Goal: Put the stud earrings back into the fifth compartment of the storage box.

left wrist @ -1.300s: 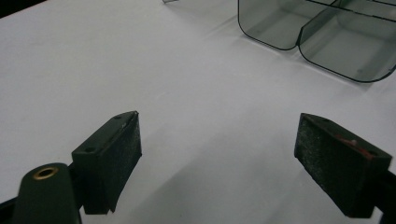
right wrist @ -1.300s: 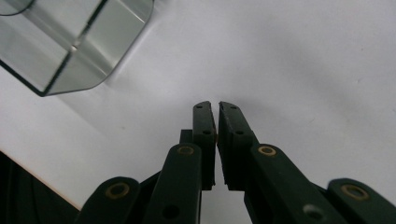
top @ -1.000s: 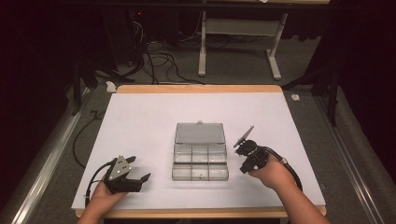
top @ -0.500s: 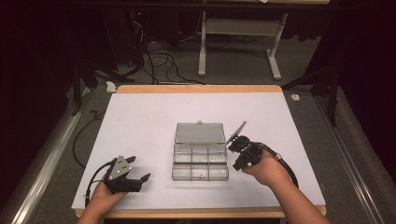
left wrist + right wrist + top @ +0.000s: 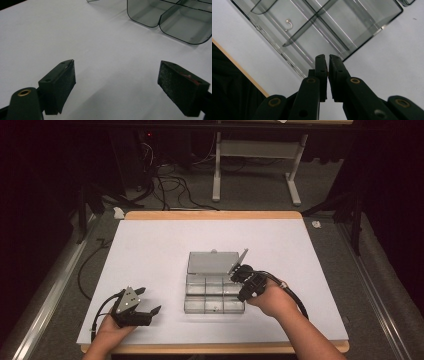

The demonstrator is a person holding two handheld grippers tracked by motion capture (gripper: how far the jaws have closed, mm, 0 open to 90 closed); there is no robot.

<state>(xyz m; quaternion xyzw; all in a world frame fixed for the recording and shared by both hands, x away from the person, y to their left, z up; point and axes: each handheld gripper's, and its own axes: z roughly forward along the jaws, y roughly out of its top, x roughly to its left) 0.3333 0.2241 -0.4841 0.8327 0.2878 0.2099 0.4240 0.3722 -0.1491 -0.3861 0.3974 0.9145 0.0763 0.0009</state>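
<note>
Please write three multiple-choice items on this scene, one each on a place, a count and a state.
1. Where does the clear compartment box lie?
A. on the floor
B. near the middle of the white table
C. in the left gripper

2. How many compartments does its tray show in the high view?
A. six
B. two
C. twelve

3. How do the left gripper's jaws stand?
A. shut on the box
B. shut on nothing
C. wide apart, with nothing between

Answers: 1 B, the white tabletop surrounds it; 2 A, two rows of three; 3 C, bare table shows between the pads.
</note>
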